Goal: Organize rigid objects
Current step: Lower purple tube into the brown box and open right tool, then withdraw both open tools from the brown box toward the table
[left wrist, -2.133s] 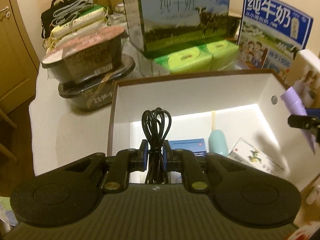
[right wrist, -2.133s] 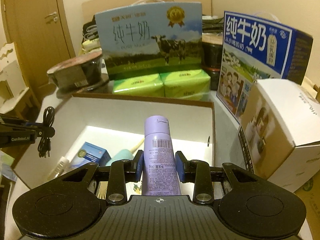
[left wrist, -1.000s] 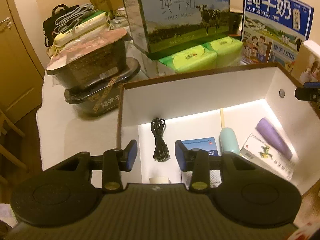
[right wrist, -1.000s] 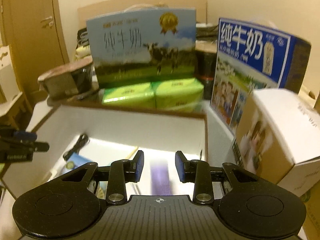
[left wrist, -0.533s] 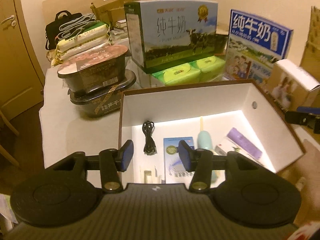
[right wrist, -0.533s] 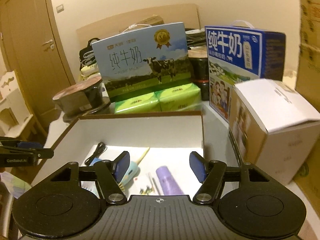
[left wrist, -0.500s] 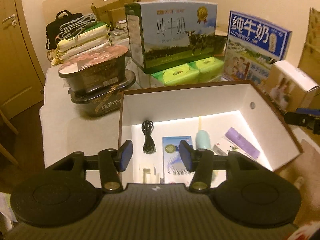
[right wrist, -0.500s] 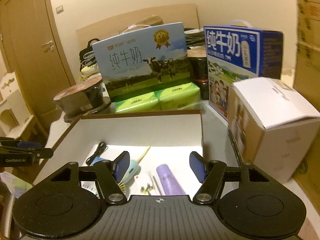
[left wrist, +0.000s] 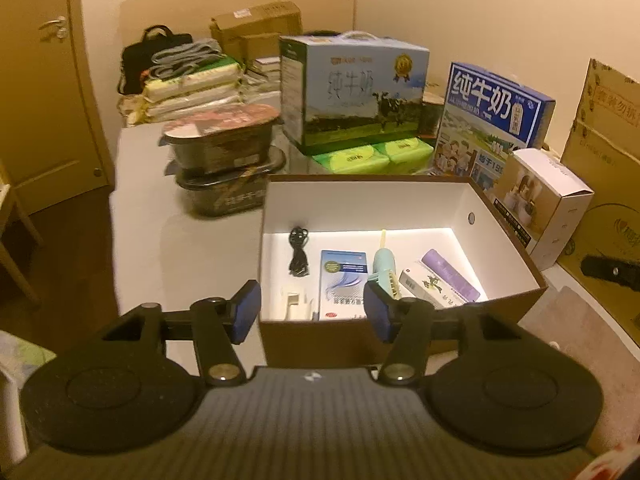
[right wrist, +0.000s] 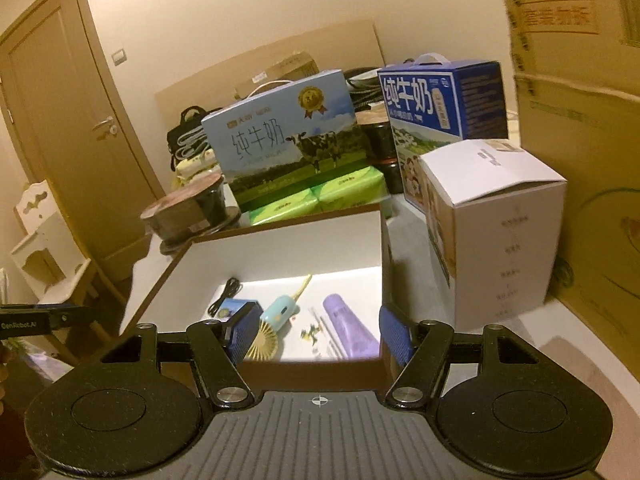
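Brown outside and white inside: open box (left wrist: 472,196) on the pale desk (left wrist: 188,248), holding everything sorted so far. Black cable (left wrist: 298,254) coiled near the far left corner of the floor. Blue booklet (left wrist: 343,280) flat beside it, toward the near wall. Mint hand fan (left wrist: 385,266) next along, its yellow cord running toward the far wall. White medicine carton (left wrist: 430,288) and purple tube (left wrist: 450,274) side by side at the right end, tube lying flat and slanted. Small white item in the near left corner, too dim to identify.

Left claw (left wrist: 313,312) back from the box and above its near wall, jaws opening, nothing between them; cable well ahead and below, inside the box. Right claw (right wrist: 322,332) likewise spread and empty, hanging over the near wall; purple tube (right wrist: 350,330) below and just ahead, on the box floor, clear of both pads. Fan (right wrist: 276,320) and cable (right wrist: 226,296) further left in that view, left claw's black arm at the far left edge.

Behind the box: green tissue packs (left wrist: 372,156), two milk cartons (left wrist: 352,92), stacked dark bowls (left wrist: 224,148). White cardboard box (right wrist: 492,224) standing just right of the open one.
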`<state>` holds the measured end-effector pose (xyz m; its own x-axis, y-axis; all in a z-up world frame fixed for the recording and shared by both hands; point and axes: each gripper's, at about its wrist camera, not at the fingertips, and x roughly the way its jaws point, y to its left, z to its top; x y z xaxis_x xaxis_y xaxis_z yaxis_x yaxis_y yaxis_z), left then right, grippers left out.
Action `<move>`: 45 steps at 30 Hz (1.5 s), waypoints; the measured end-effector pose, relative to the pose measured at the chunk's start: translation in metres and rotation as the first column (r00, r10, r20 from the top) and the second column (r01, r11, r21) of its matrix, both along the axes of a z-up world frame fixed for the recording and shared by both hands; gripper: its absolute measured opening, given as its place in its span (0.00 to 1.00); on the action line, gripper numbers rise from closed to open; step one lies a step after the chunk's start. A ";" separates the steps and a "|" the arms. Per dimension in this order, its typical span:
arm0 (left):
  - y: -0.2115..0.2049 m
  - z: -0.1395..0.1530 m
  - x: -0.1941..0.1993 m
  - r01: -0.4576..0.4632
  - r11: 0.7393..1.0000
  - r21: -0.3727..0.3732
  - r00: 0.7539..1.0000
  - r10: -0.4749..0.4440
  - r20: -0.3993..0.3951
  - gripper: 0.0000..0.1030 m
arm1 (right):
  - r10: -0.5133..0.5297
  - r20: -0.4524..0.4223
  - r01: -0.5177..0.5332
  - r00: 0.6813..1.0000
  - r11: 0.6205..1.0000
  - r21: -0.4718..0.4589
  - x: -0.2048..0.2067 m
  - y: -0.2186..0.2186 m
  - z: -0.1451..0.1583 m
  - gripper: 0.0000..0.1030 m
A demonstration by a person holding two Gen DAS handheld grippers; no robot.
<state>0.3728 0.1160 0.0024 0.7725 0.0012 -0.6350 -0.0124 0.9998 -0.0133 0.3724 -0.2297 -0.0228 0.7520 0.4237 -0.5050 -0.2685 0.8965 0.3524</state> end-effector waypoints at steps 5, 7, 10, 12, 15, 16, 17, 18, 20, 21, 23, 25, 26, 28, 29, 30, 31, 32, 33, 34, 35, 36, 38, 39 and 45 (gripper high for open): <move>-0.002 0.009 -0.033 -0.025 1.000 0.018 1.000 0.025 0.010 0.54 | 0.011 0.000 -0.011 1.000 1.000 0.027 -0.030 -0.001 0.004 0.65; -0.006 0.010 -0.045 -0.028 0.999 0.026 1.000 0.027 0.011 0.54 | 0.018 0.004 -0.018 1.000 0.999 0.039 -0.041 0.000 0.006 0.65; -0.016 0.007 -0.064 -0.023 0.999 0.040 1.000 0.023 0.006 0.56 | 0.019 0.008 -0.020 1.000 0.999 0.037 -0.059 0.004 0.008 0.65; -0.024 0.004 -0.078 -0.021 0.999 0.040 1.000 0.021 0.002 0.58 | 0.018 0.005 -0.018 1.000 0.999 0.039 -0.071 0.006 0.008 0.65; -0.032 -0.002 -0.093 -0.014 1.000 0.003 1.000 0.014 -0.012 0.58 | 0.020 -0.001 -0.020 1.000 0.999 0.049 -0.088 0.008 0.006 0.65; -0.033 -0.004 -0.099 -0.007 1.000 -0.020 1.000 0.007 -0.019 0.58 | 0.022 -0.006 -0.022 1.000 0.998 0.051 -0.093 0.009 0.005 0.65; -0.035 -0.006 -0.104 -0.004 0.999 -0.039 1.000 0.003 -0.025 0.58 | 0.025 -0.011 -0.024 1.000 0.998 0.051 -0.098 0.009 0.004 0.65; -0.037 -0.007 -0.110 -0.004 0.999 -0.052 1.000 0.003 -0.029 0.58 | 0.028 -0.014 -0.027 0.999 0.998 0.052 -0.104 0.010 0.003 0.65; -0.040 -0.009 -0.120 0.001 0.998 -0.065 0.999 -0.003 -0.034 0.58 | 0.038 -0.022 -0.037 0.999 0.998 0.050 -0.113 0.012 0.002 0.65; -0.042 -0.010 -0.125 0.001 0.998 -0.070 0.999 -0.004 -0.036 0.58 | 0.046 -0.025 -0.045 0.999 0.998 0.046 -0.119 0.013 0.001 0.65; -0.046 -0.011 -0.133 0.001 0.997 -0.072 0.999 -0.004 -0.038 0.58 | 0.052 -0.027 -0.050 0.998 0.998 0.038 -0.128 0.014 0.000 0.65; -0.050 -0.013 -0.140 0.001 0.998 -0.067 0.999 -0.004 -0.041 0.58 | 0.054 -0.035 -0.052 0.998 0.998 0.041 -0.137 0.014 -0.002 0.65; -0.052 -0.015 -0.144 0.001 0.998 -0.063 0.999 -0.003 -0.043 0.58 | 0.057 -0.039 -0.055 0.998 0.998 0.043 -0.141 0.014 -0.004 0.65; -0.055 -0.019 -0.149 0.003 0.998 -0.060 0.999 -0.006 -0.051 0.58 | 0.062 -0.046 -0.060 0.997 0.997 0.039 -0.149 0.013 -0.007 0.65; -0.056 -0.021 -0.152 0.006 0.998 -0.058 0.998 -0.009 -0.060 0.58 | 0.064 -0.050 -0.062 0.997 0.998 0.032 -0.152 0.013 -0.009 0.65; -0.058 -0.024 -0.155 0.008 0.998 -0.056 0.998 -0.012 -0.069 0.58 | 0.064 -0.055 -0.063 0.996 0.998 0.023 -0.156 0.012 -0.011 0.65; -0.059 -0.027 -0.158 0.010 0.998 -0.055 0.997 -0.014 -0.078 0.58 | 0.064 -0.059 -0.063 0.996 0.998 0.017 -0.159 0.012 -0.013 0.65; -0.061 -0.029 -0.160 0.011 0.998 -0.054 0.996 -0.016 -0.086 0.58 | 0.064 -0.066 -0.063 0.996 0.998 0.016 -0.161 0.011 -0.016 0.65; -0.062 -0.032 -0.162 0.011 0.999 -0.053 0.996 -0.016 -0.093 0.58 | 0.064 -0.076 -0.063 0.995 0.998 0.015 -0.164 0.010 -0.019 0.65; -0.063 -0.035 -0.165 0.013 0.998 -0.054 0.995 -0.018 -0.102 0.58 | 0.065 -0.083 -0.064 0.994 0.998 0.012 -0.167 0.009 -0.021 0.65; -0.063 -0.038 -0.167 0.012 0.998 -0.054 0.994 -0.018 -0.111 0.58 | 0.066 -0.087 -0.066 0.994 0.998 0.008 -0.169 0.009 -0.024 0.65; -0.064 -0.040 -0.168 0.011 0.998 -0.055 0.993 -0.018 -0.119 0.58 | 0.068 -0.093 -0.069 0.993 0.998 0.000 -0.172 0.009 -0.026 0.65; -0.066 -0.046 -0.172 0.013 0.998 -0.055 0.991 -0.020 -0.131 0.58 | 0.072 -0.106 -0.074 0.992 0.997 -0.011 -0.175 0.008 -0.031 0.65; -0.067 -0.048 -0.174 0.014 0.999 -0.053 0.990 -0.021 -0.137 0.58 | 0.073 -0.113 -0.075 0.991 0.997 -0.012 -0.177 0.007 -0.034 0.65; -0.071 -0.063 -0.179 0.018 0.998 -0.054 0.985 -0.027 -0.172 0.58 | 0.086 -0.144 -0.090 0.986 0.996 -0.021 -0.183 0.008 -0.047 0.65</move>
